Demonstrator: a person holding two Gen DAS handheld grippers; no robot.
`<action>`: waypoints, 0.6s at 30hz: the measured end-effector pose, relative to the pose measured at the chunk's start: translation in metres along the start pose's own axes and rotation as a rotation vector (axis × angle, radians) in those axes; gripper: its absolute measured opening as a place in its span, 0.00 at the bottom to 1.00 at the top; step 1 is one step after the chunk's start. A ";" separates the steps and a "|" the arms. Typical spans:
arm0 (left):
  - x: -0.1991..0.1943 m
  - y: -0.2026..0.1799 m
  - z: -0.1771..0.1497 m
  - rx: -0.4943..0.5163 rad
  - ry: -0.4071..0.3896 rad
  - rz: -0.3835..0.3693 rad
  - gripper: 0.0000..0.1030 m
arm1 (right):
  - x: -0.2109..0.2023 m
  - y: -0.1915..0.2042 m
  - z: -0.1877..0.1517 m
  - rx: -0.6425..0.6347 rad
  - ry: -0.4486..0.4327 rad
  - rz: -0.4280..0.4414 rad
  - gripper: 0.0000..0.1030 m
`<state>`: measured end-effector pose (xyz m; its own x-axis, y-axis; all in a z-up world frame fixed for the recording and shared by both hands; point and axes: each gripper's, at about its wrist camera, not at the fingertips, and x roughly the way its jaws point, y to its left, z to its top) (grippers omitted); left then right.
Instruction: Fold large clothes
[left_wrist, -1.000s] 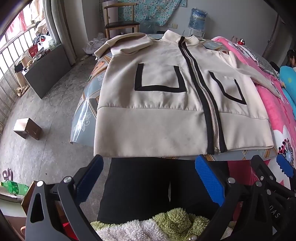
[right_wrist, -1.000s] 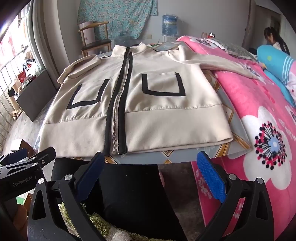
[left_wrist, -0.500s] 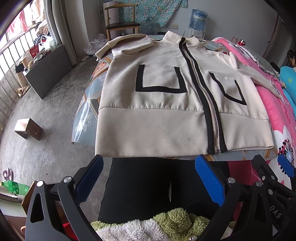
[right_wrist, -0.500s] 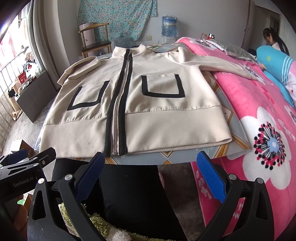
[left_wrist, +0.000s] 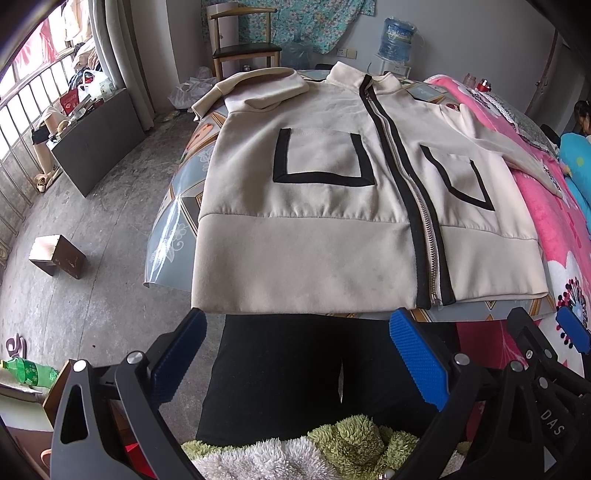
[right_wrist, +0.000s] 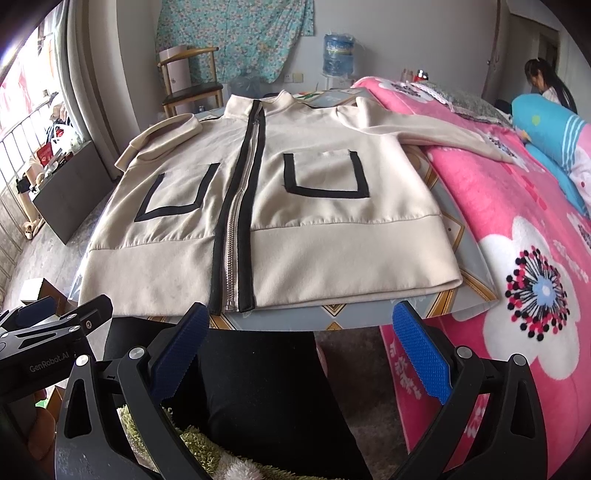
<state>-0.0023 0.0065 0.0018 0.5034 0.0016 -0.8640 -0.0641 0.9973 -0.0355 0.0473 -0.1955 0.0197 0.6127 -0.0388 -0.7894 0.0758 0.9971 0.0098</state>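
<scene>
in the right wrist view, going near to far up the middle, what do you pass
right gripper → jacket hem → black-trimmed chest pocket → jacket collar → floral cloth on the wall

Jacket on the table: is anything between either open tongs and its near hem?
Nothing visible. The jacket lies flat and zipped, its hem at the table's near edge. Left tongs and right tongs hang open just short of it, with only the person's dark trousers below.
</scene>
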 end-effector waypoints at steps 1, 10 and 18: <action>0.000 0.000 0.000 0.000 0.000 0.001 0.95 | 0.000 0.000 0.001 -0.001 -0.001 0.000 0.93; 0.000 0.002 0.002 -0.002 -0.002 0.004 0.95 | -0.001 0.000 0.002 -0.001 -0.002 -0.001 0.93; -0.001 0.004 0.003 -0.002 -0.003 0.005 0.95 | -0.001 0.000 0.003 0.000 -0.009 -0.004 0.93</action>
<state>-0.0006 0.0102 0.0039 0.5060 0.0072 -0.8625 -0.0688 0.9971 -0.0320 0.0490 -0.1952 0.0228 0.6190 -0.0435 -0.7842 0.0783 0.9969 0.0065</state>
